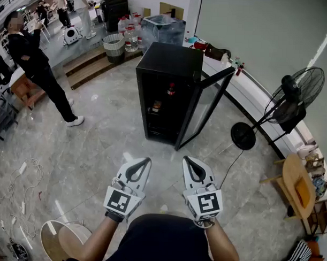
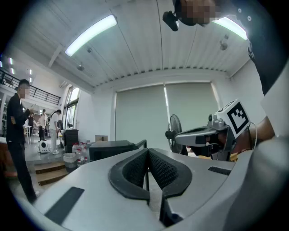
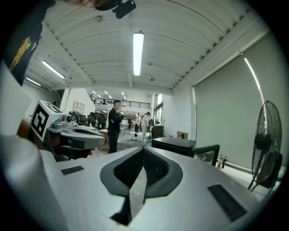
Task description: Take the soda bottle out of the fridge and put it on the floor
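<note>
Closest in, both tools are held out low over the floor (image 1: 98, 146): the left tool (image 1: 142, 164) and the right tool (image 1: 189, 162) sit side by side, each with its jaws pressed together and nothing between them, as each gripper view confirms. Straight ahead and well apart from them stands the black fridge (image 1: 168, 63), its glass door (image 1: 204, 110) swung out on the person's right so the open front faces the tools. What looks like the soda bottle (image 1: 171, 90) stands upright on an upper shelf inside, long axis vertical, on a line that runs roughly between the two tools. Neither tool is clearly nearer. The left probably has the freer path, since the door edge crowds the right side. Both must open before a grasp.
</note>
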A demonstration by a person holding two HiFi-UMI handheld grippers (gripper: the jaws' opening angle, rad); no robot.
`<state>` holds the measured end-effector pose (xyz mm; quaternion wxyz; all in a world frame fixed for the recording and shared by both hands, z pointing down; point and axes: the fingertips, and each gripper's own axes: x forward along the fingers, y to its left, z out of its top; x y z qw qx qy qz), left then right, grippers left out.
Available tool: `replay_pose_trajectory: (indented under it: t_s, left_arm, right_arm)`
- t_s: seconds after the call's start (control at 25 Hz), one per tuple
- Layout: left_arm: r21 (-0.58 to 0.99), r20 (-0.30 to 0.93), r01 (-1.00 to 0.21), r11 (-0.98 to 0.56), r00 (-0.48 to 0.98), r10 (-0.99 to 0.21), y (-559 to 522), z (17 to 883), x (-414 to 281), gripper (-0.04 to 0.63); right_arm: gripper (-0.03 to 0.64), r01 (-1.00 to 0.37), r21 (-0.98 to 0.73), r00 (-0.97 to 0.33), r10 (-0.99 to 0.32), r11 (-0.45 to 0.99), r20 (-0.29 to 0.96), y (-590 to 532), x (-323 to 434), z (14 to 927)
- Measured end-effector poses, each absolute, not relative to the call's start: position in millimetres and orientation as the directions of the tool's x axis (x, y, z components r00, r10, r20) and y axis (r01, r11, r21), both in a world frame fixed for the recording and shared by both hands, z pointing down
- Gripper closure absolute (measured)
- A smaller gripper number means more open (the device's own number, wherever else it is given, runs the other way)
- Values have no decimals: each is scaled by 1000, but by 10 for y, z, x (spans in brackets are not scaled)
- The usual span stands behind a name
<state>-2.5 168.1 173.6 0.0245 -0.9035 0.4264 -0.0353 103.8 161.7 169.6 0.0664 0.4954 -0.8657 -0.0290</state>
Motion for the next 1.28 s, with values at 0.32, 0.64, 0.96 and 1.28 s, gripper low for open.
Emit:
replay_pose_trajectory:
  t_s: [0.32, 0.64, 0.96, 1.28]
  left_arm:
    - [-62, 45, -776, -628, 627, -778, 1540, 1750, -74, 577]
    - [-64, 62, -795, -603, 600, -798, 1530, 1793, -203, 577]
    - [-70, 77, -804, -591, 586, -806, 1459, 1844, -215, 577]
    - [-68, 116, -819, -569, 560, -820, 1448, 1847, -240, 577]
  right_arm:
    - [621, -846, 101, -516, -852, 523, 88, 1496, 1032, 1728]
    - [621, -852, 80, -514, -855, 518, 66, 1453, 1044, 1728]
    - [620, -864, 81, -493, -867, 498, 71, 1382, 1144, 1768]
    - [620, -888, 43, -455, -888, 458, 67, 1265, 1350, 1822]
